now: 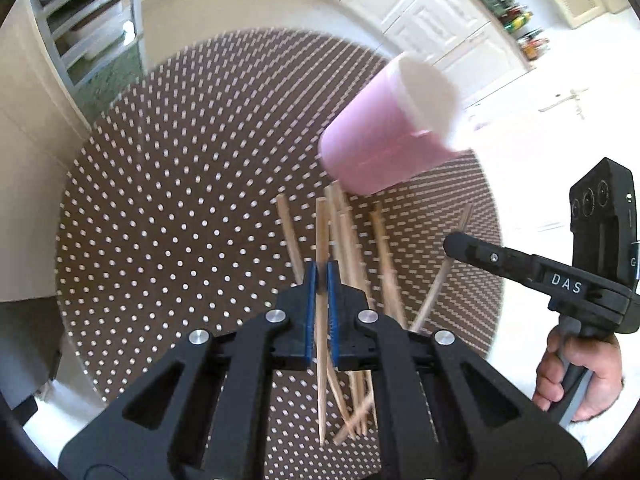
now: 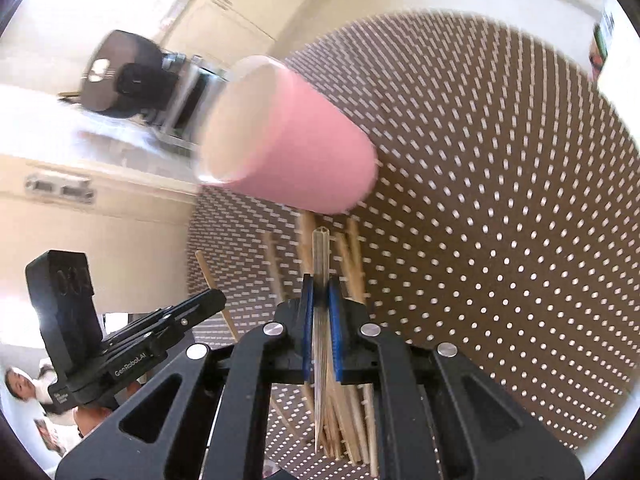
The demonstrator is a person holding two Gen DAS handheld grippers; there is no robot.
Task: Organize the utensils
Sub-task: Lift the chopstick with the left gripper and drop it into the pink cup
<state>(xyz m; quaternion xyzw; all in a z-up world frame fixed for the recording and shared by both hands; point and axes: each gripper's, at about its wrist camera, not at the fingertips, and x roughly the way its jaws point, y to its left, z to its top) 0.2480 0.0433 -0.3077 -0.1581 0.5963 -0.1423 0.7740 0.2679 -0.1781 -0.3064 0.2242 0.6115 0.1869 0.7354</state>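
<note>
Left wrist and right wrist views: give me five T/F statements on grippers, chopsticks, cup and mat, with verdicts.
1. The left gripper is shut on a wooden chopstick. True.
2. The right gripper is open with nothing between its pads. False: it is shut on a pale, clear-looking stick.
3. The pink cup holds several chopsticks. False: none shows in it; the loose chopsticks lie on the mat.
4. The mat is brown with white dots. True.
5. The cup stands near the pile of chopsticks. True.
</note>
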